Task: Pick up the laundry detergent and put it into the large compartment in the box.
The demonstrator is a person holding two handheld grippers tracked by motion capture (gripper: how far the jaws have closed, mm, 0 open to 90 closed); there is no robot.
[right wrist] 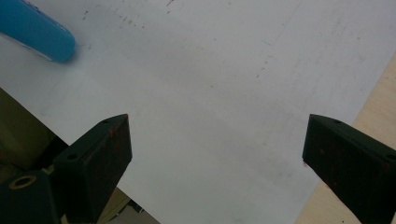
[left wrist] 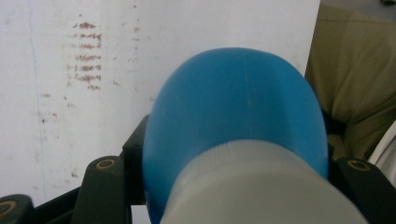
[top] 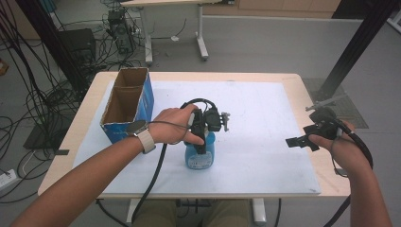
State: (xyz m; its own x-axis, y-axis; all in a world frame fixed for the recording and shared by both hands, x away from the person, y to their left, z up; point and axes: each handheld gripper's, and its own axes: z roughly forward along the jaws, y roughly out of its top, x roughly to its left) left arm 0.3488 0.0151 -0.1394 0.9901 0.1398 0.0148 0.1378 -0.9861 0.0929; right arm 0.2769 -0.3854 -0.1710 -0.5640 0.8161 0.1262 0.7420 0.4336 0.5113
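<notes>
The left gripper (top: 202, 137) was clamped around a smooth, rounded blue plastic bottle (top: 200, 155) standing near the middle of the white mat (top: 265, 123). The right gripper (top: 302, 141) hovered at the mat's right edge, jaws wide and holding nothing.

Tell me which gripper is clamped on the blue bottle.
The left gripper: its jaws are shut around the blue bottle mid-table. The right gripper stands apart near the table's right edge, jaws wide open with nothing between them.
</notes>
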